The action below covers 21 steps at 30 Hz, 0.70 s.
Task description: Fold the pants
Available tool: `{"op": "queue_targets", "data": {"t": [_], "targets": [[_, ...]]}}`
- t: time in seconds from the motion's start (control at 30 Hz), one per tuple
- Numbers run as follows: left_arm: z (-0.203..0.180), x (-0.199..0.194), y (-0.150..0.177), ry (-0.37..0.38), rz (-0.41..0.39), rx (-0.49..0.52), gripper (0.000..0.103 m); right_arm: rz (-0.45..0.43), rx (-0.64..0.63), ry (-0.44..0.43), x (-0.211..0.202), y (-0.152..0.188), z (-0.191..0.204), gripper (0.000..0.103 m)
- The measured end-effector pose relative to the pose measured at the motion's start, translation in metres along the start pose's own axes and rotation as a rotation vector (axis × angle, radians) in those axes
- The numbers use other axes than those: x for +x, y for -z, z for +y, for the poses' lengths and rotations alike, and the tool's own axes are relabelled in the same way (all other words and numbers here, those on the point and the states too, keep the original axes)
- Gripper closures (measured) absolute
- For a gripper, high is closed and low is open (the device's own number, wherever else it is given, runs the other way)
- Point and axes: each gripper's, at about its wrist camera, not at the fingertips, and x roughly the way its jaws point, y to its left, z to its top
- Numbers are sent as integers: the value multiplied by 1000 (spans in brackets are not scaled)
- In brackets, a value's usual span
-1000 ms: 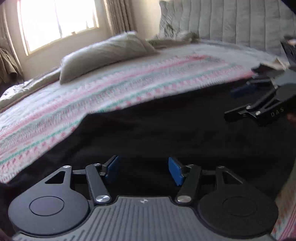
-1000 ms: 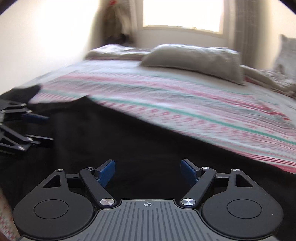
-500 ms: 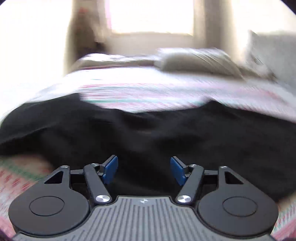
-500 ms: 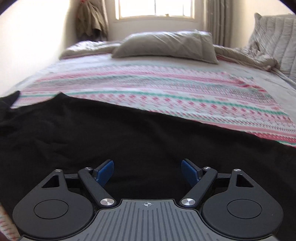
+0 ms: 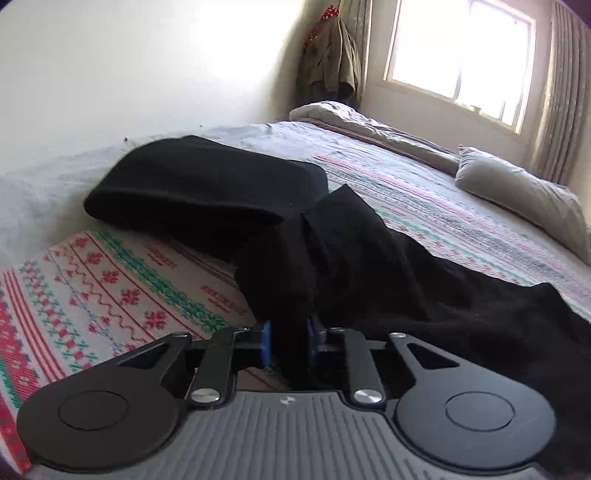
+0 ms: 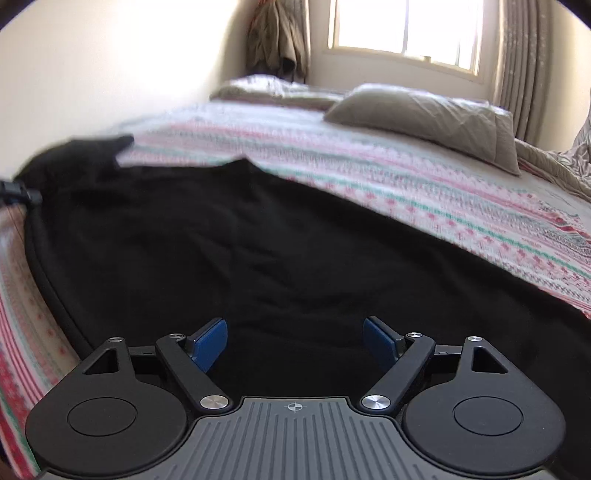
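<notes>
Black pants (image 5: 369, 258) lie across a patterned bedspread (image 5: 110, 288). In the left wrist view my left gripper (image 5: 288, 343) is shut on a bunched edge of the pants, with black cloth pinched between the blue pads. A folded black part (image 5: 207, 184) lies beyond it. In the right wrist view the pants (image 6: 221, 240) spread flat, and my right gripper (image 6: 295, 341) is open just above the cloth, holding nothing. The left gripper's tip (image 6: 18, 194) shows at the far left edge.
A grey pillow (image 6: 424, 118) and a rumpled duvet (image 5: 351, 118) lie at the far side of the bed. A window (image 6: 406, 29), curtains and hanging clothes (image 5: 328, 59) stand behind. A white wall (image 5: 129, 66) runs along the left.
My left gripper has swung left to the pants' end and shut on the cloth. My right gripper has stayed open and shifted slightly over the pants.
</notes>
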Motion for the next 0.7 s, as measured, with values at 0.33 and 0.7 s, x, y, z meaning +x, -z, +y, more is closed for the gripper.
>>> {"op": "queue_targets", "data": {"t": [0.33,0.7], "targets": [[-27,-37,-5,-81,-121,149,33,-23,16,19,-14,3,-10,17],[-102,-61,16,244,-57,285,5,1,353,220,-42,23,-99,16]]}}
